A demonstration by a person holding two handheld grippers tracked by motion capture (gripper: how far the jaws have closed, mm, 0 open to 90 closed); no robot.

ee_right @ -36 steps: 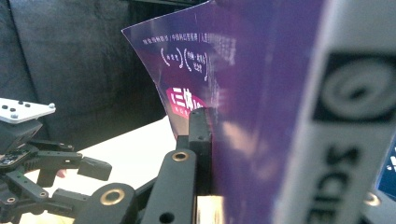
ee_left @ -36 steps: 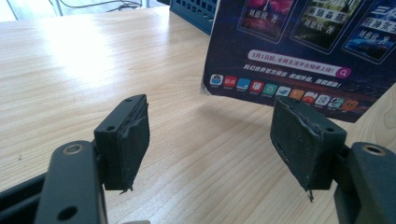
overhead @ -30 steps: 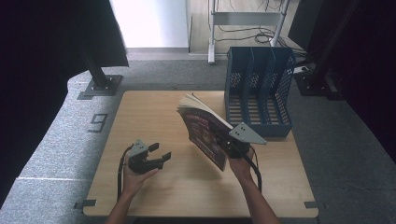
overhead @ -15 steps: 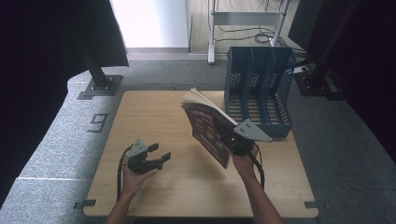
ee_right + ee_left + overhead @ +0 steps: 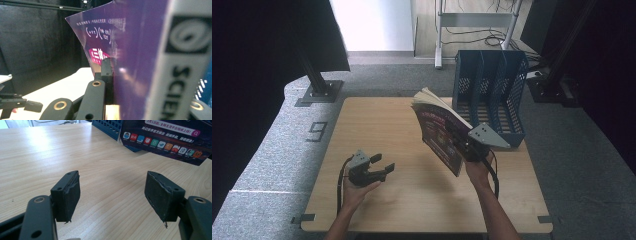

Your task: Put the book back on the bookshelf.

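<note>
Right gripper (image 5: 460, 143) clamps the magazine (image 5: 438, 131); lift it upright (left gripper (image 5: 382, 169) jaws wide) toward the file rack (image 5: 489, 85).

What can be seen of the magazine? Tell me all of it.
The magazine is a thin, glossy softcover with a dark purple cover, white and pink print, and a row of small coloured app icons along one edge. Its spine is white with black lettering. It is held off the wooden table, tilted, pages fanning slightly at the top, in front of the blue file rack. The right gripper is shut on its lower part; nothing else touches it.
</note>
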